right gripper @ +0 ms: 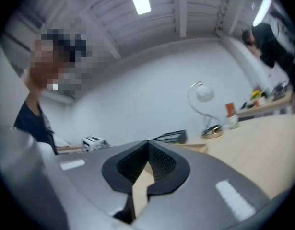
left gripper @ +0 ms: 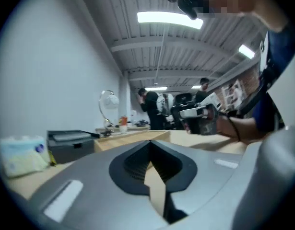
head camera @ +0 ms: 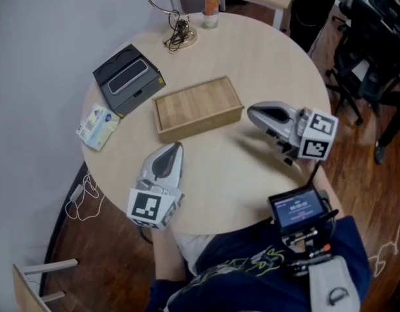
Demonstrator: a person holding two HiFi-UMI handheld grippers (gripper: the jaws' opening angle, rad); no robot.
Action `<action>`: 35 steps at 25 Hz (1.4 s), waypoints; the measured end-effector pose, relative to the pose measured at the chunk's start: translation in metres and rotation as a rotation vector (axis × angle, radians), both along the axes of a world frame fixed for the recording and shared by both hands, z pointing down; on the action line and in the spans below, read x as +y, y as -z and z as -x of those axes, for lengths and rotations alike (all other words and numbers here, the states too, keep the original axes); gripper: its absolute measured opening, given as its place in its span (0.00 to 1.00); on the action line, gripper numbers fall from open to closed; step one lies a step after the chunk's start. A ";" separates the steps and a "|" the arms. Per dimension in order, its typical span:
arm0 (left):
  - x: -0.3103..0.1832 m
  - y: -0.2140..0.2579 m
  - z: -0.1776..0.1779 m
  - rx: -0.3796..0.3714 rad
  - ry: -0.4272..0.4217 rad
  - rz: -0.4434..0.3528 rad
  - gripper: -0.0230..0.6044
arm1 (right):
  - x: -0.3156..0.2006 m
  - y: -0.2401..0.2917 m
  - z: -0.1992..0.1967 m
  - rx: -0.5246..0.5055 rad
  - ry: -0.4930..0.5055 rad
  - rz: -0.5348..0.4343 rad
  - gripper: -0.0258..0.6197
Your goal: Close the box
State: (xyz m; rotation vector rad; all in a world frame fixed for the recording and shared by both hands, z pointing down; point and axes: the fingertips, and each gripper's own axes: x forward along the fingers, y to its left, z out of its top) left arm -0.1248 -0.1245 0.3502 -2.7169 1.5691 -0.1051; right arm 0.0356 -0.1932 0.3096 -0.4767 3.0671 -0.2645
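Observation:
A flat wooden box (head camera: pixel 198 106) lies with its lid down in the middle of the round wooden table (head camera: pixel 265 57). My left gripper (head camera: pixel 175 146) rests on the table just in front of the box's near left corner, pointing at it, jaws shut with nothing between them. My right gripper (head camera: pixel 252 113) lies to the right of the box, its tips close to the box's right end, also shut and empty. The left gripper view shows the shut jaws (left gripper: pixel 149 145) with the box (left gripper: pixel 130 137) low behind them. In the right gripper view the jaws (right gripper: pixel 148 145) meet, and the box (right gripper: pixel 193 147) shows beyond.
A black case (head camera: pixel 128 78) and a tissue packet (head camera: pixel 97 126) sit left of the box. A lamp base with a cable (head camera: pixel 180 38) and a small bottle (head camera: pixel 211 12) stand at the far edge. A screen device (head camera: pixel 297 210) hangs at the person's front. Office chairs (head camera: pixel 365 51) stand at the right.

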 end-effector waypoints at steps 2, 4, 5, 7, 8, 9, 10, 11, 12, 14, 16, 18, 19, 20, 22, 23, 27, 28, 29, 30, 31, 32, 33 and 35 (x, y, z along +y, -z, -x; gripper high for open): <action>0.013 -0.013 -0.029 0.056 -0.196 0.085 0.04 | 0.050 -0.002 0.023 -0.092 0.246 -0.002 0.05; 0.022 -0.022 -0.055 0.033 -0.320 0.139 0.04 | 0.089 -0.021 0.046 -0.033 0.407 -0.069 0.05; 0.026 -0.024 -0.064 0.021 -0.353 0.148 0.04 | 0.102 -0.037 0.058 0.039 0.451 -0.094 0.05; 0.029 -0.024 -0.073 0.021 -0.371 0.149 0.04 | 0.113 -0.067 0.077 0.186 0.470 -0.097 0.05; 0.027 -0.023 -0.073 0.028 -0.361 0.148 0.04 | 0.112 -0.072 0.081 0.212 0.462 -0.095 0.05; 0.026 -0.023 -0.072 0.035 -0.349 0.147 0.04 | 0.111 -0.072 0.082 0.205 0.454 -0.097 0.05; 0.024 -0.023 -0.070 0.038 -0.342 0.147 0.04 | 0.109 -0.070 0.081 0.191 0.448 -0.099 0.05; 0.024 -0.023 -0.070 0.040 -0.340 0.147 0.04 | 0.108 -0.068 0.081 0.184 0.440 -0.100 0.05; 0.024 -0.023 -0.069 0.038 -0.339 0.148 0.04 | 0.107 -0.068 0.080 0.181 0.429 -0.100 0.05; 0.025 -0.024 -0.067 0.030 -0.340 0.149 0.04 | 0.103 -0.069 0.081 0.179 0.397 -0.099 0.05; 0.024 -0.026 -0.066 0.025 -0.343 0.147 0.04 | 0.099 -0.069 0.081 0.176 0.370 -0.100 0.05; 0.024 -0.026 -0.067 0.027 -0.346 0.145 0.04 | 0.099 -0.069 0.081 0.177 0.363 -0.101 0.05; 0.024 -0.025 -0.067 0.029 -0.346 0.144 0.04 | 0.099 -0.070 0.081 0.180 0.365 -0.101 0.05; 0.024 -0.025 -0.067 0.031 -0.345 0.143 0.04 | 0.099 -0.070 0.081 0.184 0.368 -0.100 0.05; 0.025 -0.025 -0.067 0.034 -0.343 0.143 0.04 | 0.100 -0.071 0.081 0.190 0.371 -0.098 0.05; 0.025 -0.025 -0.067 0.034 -0.343 0.144 0.04 | 0.100 -0.071 0.082 0.191 0.371 -0.098 0.05; 0.026 -0.024 -0.067 0.035 -0.344 0.144 0.04 | 0.100 -0.070 0.081 0.190 0.367 -0.096 0.05; 0.025 -0.024 -0.067 0.037 -0.344 0.144 0.04 | 0.100 -0.070 0.081 0.190 0.366 -0.095 0.05; 0.025 -0.024 -0.066 0.038 -0.344 0.145 0.04 | 0.100 -0.070 0.081 0.190 0.365 -0.093 0.05; 0.025 -0.024 -0.066 0.037 -0.343 0.144 0.04 | 0.100 -0.070 0.082 0.191 0.364 -0.093 0.05; 0.025 -0.023 -0.065 0.033 -0.341 0.142 0.04 | 0.100 -0.070 0.082 0.190 0.365 -0.093 0.05; 0.025 -0.023 -0.065 0.023 -0.339 0.139 0.04 | 0.100 -0.070 0.082 0.188 0.366 -0.094 0.05; 0.024 -0.023 -0.065 0.011 -0.335 0.137 0.04 | 0.101 -0.070 0.082 0.186 0.368 -0.095 0.05; 0.024 -0.023 -0.066 0.003 -0.333 0.136 0.04 | 0.102 -0.070 0.082 0.185 0.370 -0.097 0.05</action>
